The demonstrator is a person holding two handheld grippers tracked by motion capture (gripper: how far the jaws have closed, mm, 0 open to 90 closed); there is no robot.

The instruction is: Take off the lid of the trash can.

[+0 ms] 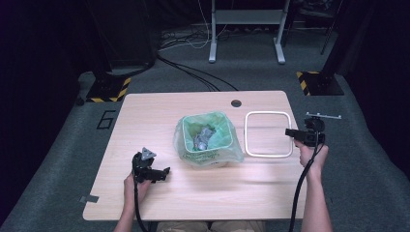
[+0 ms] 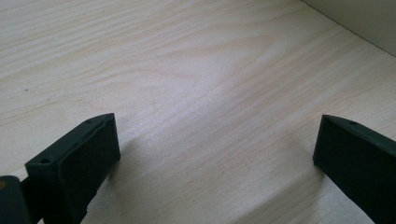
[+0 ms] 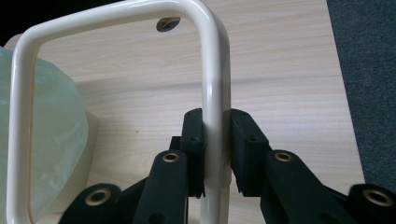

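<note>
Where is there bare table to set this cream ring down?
Bare wood lies right of the small bin lined with a green bag, under the cream rounded-square ring in the right gripper, and along the wooden table near edge. Crowded mid-table.

One bin (image 1: 209,140), one cream ring frame (image 1: 269,134), two grippers: left gripper (image 1: 162,174), right gripper (image 1: 290,132).

- High view: above the near side, facing forward and down over the whole desk (image 1: 159,111).
- Left gripper view: very close to bare desk.
- Right gripper view: close on the cream frame (image 3: 212,70), which the high view also shows.
</note>
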